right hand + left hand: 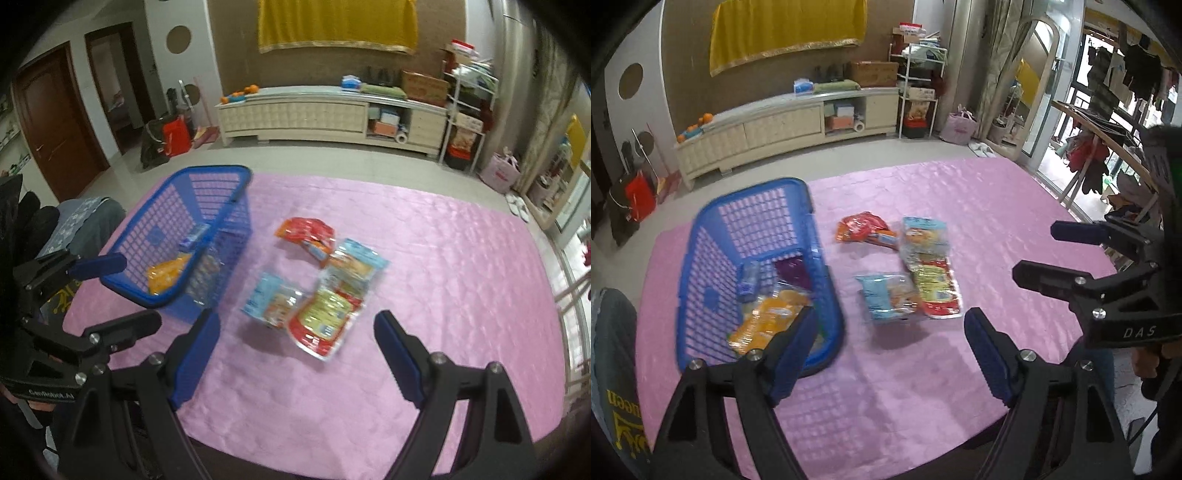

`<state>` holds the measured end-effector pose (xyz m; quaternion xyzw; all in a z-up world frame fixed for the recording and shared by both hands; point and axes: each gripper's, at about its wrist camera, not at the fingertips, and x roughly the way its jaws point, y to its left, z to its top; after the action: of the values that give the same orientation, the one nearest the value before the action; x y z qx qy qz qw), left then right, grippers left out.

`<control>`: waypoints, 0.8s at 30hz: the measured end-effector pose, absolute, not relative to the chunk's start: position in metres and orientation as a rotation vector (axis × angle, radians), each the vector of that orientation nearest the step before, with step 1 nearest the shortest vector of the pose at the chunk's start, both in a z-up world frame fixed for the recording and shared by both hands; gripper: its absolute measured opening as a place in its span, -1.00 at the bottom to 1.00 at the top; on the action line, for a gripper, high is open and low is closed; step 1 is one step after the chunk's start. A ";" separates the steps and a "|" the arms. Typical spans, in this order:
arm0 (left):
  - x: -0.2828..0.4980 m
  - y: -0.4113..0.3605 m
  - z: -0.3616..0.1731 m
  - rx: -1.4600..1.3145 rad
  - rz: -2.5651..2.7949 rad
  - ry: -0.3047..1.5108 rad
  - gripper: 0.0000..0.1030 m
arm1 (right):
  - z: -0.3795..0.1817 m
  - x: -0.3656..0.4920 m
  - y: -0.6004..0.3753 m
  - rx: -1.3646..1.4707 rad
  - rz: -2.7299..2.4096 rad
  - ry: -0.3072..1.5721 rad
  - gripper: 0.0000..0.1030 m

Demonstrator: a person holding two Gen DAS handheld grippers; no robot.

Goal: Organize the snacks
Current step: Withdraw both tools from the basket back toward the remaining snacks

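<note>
A blue basket [701, 266] on the pink tablecloth [997, 206] holds an orange packet [768, 321]. Right of the basket lie four snack packets [908, 266]. Left gripper [886, 350] and right gripper [295, 354] both gape, empty.

Blue basket [820, 295] holding orange packet [768, 321], four snack packets [923, 266] flat beside it

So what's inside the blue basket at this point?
Inside the blue basket: an orange packet, a small blue packet and a dark purple one. The left gripper's finger covers the near corner, so anything there is hidden.
</note>
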<state>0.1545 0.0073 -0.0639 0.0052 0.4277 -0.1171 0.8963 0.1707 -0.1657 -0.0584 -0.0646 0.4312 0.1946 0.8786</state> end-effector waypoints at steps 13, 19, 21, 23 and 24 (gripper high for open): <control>0.189 -0.052 -0.101 0.047 -0.273 0.985 0.54 | -0.100 0.187 -0.232 -0.060 0.327 0.986 0.71; 0.207 -0.065 -0.114 0.072 -0.271 0.998 0.54 | -0.122 0.212 -0.241 -0.042 0.343 1.024 0.71; 0.216 -0.068 -0.118 0.084 -0.262 1.009 0.54 | -0.129 0.225 -0.241 -0.042 0.353 1.034 0.71; 0.227 -0.069 -0.123 0.084 -0.250 1.020 0.54 | -0.134 0.235 -0.239 -0.053 0.371 1.047 0.71; 0.232 -0.068 -0.125 0.080 -0.246 1.025 0.54 | -0.136 0.240 -0.237 -0.068 0.383 1.051 0.71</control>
<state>0.2317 -0.0683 -0.1249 0.0383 0.4892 -0.1172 0.8634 0.2405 -0.2373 -0.1361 -0.0323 0.4984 0.1816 0.8471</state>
